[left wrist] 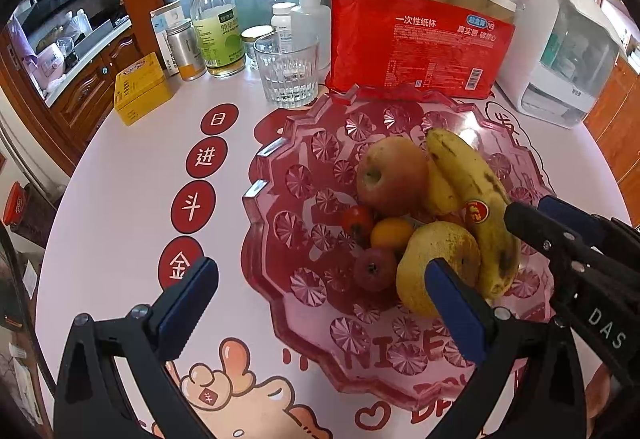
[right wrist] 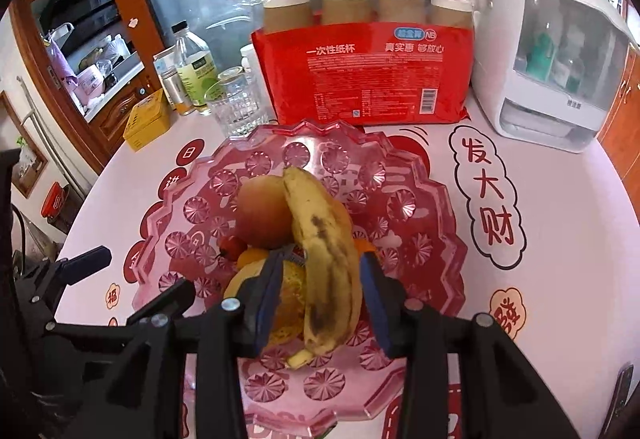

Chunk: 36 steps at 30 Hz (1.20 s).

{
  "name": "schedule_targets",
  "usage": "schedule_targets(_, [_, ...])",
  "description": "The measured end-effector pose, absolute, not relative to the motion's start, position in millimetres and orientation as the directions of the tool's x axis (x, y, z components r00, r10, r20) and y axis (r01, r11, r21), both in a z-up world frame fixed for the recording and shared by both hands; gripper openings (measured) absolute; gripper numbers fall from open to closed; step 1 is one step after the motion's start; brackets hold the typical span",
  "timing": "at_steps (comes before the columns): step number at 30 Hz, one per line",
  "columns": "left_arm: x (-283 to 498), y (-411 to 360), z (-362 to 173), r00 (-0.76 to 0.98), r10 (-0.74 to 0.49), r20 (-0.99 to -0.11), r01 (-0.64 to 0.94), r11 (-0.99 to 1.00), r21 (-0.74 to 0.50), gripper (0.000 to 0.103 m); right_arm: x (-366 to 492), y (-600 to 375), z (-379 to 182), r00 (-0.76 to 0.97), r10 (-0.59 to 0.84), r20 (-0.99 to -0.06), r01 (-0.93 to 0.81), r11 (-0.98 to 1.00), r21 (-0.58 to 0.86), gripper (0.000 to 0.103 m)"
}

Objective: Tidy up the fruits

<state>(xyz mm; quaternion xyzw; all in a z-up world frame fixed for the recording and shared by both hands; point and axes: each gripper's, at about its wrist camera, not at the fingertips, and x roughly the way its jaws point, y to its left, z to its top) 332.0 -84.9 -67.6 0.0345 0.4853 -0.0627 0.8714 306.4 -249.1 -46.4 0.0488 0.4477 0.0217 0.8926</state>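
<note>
Over the pink glass fruit plate (right wrist: 420, 175), right gripper (right wrist: 320, 295) jaws are straddling the banana (right wrist: 324, 251) without pinching, seemingly placing it, while left gripper (left wrist: 320, 307) is idling spread at 6 o'clock.

Counted in the dish (left wrist: 280, 155): one banana (left wrist: 476, 195), one apple (left wrist: 390, 175), one pear (left wrist: 436, 259), one orange (left wrist: 390, 233) and two small red fruits (left wrist: 357, 221), with a further orange fruit partly hidden behind the banana. At the table's (left wrist: 120, 175) far edge: one glass (left wrist: 287, 73), one red pack (left wrist: 420, 51) showing four cup stacks, one yellow tin (left wrist: 141, 89) and one white appliance (left wrist: 560, 51). Bottles and jars there overlap; no firm count.
</note>
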Motion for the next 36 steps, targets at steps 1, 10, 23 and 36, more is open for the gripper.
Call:
schedule_targets(1, [331,-85,-67,0.52,-0.075,-0.851,0.144,0.99,0.0,0.103,305,-248,-46,0.599,0.081,-0.796,0.004,0.995,0.104,0.04])
schedule_targets(10, [310,-78,-56,0.534,-0.066,-0.843,0.141,0.99,0.011,0.103,284,-252,-35,0.611,0.096,-0.786,0.017,0.991,0.134,0.04])
schedule_targets(23, [269,-68,-37,0.548,-0.074,-0.833,0.133,0.991,0.0,0.103,232,-261,-23,0.626,0.124,-0.77,0.026,0.983,0.18,0.05])
schedule_targets(36, [184,-48,-6,0.564,-0.122,-0.817,0.143,0.989,-0.049,0.103,145,-255,7,0.669,0.136,-0.73,0.013,0.981,0.195,0.057])
